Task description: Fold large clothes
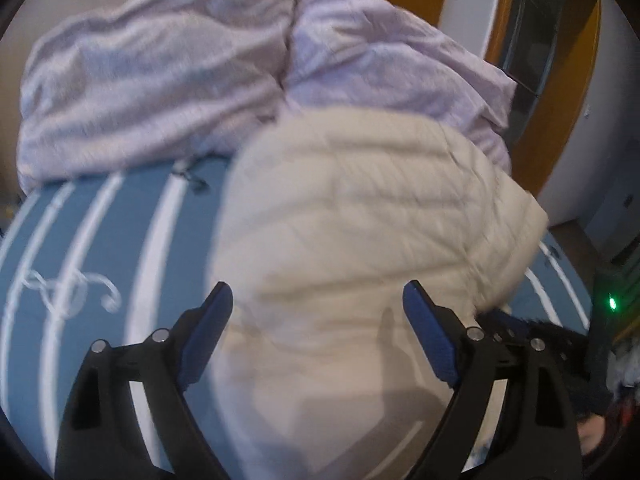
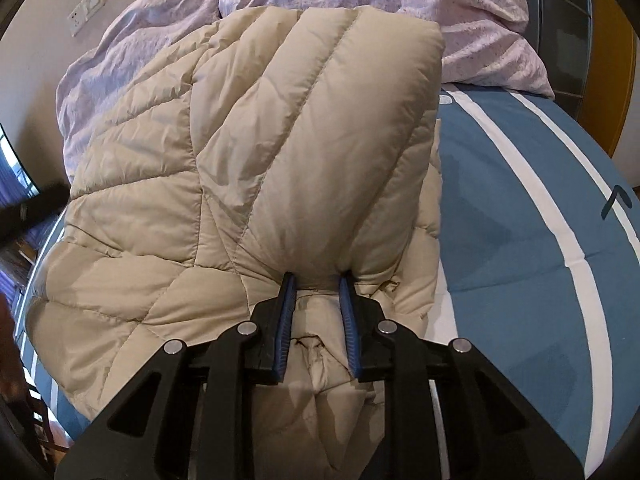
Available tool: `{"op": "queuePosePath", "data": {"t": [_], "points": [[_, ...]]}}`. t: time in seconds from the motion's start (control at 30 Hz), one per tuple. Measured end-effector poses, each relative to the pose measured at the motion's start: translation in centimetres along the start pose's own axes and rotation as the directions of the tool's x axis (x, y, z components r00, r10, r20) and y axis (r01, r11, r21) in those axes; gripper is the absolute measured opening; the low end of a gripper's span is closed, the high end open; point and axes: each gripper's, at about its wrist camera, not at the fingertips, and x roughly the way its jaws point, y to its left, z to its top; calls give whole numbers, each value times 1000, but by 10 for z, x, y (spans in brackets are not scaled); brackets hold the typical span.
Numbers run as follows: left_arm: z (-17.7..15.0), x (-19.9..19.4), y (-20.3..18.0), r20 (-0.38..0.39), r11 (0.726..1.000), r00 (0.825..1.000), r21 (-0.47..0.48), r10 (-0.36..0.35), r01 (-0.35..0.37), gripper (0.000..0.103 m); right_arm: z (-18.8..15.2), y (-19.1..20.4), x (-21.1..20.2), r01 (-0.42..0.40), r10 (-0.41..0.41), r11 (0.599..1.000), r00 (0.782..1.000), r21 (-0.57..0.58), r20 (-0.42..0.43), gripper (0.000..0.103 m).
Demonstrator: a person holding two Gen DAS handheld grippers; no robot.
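Two tools over a cream quilted jacket (image 2: 248, 168) lying on a blue-and-white striped bed (image 2: 520, 240). Right tool (image 2: 318, 280), lower centre of its frame, is clamped on a bunched fold of the jacket. Left tool (image 1: 318, 296) has its fingers spread wide, jacket filling the frame between and beyond them; contact cannot be told. Lilac bedding (image 1: 160, 80) is heaped across the upper frame.

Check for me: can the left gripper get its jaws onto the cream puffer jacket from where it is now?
Probably yes. The left gripper has its jaws spread wide, and the puffer jacket lies directly ahead between them on the blue striped bedsheet, nothing in between. The right gripper already pinches a fold.
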Motion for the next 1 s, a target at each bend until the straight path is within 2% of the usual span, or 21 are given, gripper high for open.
{"op": "queuePosePath", "data": {"t": [0.13,0.2,0.3,0.53,0.77,0.93,1.0], "points": [[16,15,13,9,991,991,27,131,-131,87,0,0,0,-4,4,1000,1000,1,4,22],[15,30,16,-13,985,986,41,168,-167,89,0,-1,0,-6,6,1000,1000,2,6,22],[2,61,13,-65,984,983,49,172,-169,89,0,1,-1,11,-11,1000,1000,-14,8,22],[-8,73,1,-62,978,979,90,195,-189,89,11,11,-16,70,-70,996,998,-54,8,23],[-7,76,1,-72,983,983,77,171,-166,89,46,26,-44,-8,12,999,996,-43,89,23],[-6,77,-1,-71,982,983,87,172,-166,89,77,28,-30,43,-40,999,992,-23,118,23],[-6,77,0,-73,984,983,82,167,-161,89,87,22,-21,84,-85,996,988,7,125,23]]}}
